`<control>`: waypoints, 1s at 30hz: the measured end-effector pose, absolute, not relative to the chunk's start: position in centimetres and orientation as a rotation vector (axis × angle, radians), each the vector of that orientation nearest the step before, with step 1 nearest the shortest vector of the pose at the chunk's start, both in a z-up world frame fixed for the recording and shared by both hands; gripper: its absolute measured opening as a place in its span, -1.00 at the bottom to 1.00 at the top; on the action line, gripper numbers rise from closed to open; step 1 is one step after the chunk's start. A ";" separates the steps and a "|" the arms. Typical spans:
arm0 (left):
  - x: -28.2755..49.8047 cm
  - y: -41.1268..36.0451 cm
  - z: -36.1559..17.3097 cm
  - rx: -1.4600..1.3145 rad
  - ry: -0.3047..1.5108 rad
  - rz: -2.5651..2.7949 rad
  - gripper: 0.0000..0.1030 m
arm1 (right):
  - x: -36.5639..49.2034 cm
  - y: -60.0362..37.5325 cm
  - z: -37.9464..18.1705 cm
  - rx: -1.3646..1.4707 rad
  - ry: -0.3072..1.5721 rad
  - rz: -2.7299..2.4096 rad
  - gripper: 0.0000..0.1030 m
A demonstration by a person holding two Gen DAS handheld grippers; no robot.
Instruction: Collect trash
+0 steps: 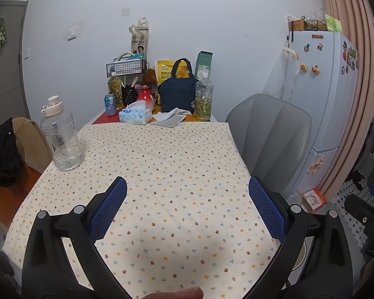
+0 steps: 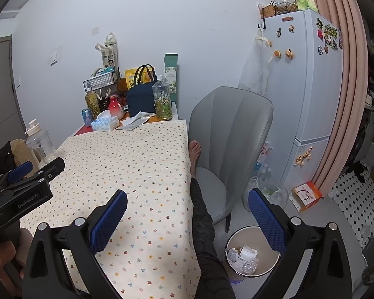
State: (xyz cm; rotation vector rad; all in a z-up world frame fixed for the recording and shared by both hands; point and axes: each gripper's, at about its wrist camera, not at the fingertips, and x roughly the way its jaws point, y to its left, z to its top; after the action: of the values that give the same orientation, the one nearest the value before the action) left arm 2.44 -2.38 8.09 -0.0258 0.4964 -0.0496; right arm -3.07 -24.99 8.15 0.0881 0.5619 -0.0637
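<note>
With both grippers' fingers apart and empty, the trash bin [image 2: 251,251] lies at lower right, under the right gripper [image 2: 187,218]; the left gripper [image 1: 187,208] faces only the tablecloth [image 1: 162,154].

A cream cloth [image 1: 162,174] dotted with small red, blue and yellow flowers covers the desk. Both grippers, left gripper [image 1: 187,186] and right gripper [image 2: 187,199], are black with blue mesh-textured pads. At centre right stands a grey chair [image 2: 232,129]; at far right, a pink curtain [image 2: 336,74]. The bin [image 2: 236,234] at lower right is cream-rimmed, with white paper [image 2: 241,251] inside.
</note>
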 end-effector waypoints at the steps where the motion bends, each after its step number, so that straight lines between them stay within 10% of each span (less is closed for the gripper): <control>1: 2.4 -2.4 8.1 -0.026 0.497 -0.049 0.88 | -3.0 -24.9 8.1 0.087 0.563 -0.064 0.85; 30: 2.4 -2.2 7.5 -0.035 0.505 -0.049 0.88 | -2.8 -25.1 7.6 0.086 0.566 -0.068 0.85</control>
State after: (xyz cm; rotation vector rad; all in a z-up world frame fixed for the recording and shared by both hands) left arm 2.42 -2.25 7.46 -0.0354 0.5049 -0.0494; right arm -2.82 -25.06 7.62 0.0862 0.5658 -0.0683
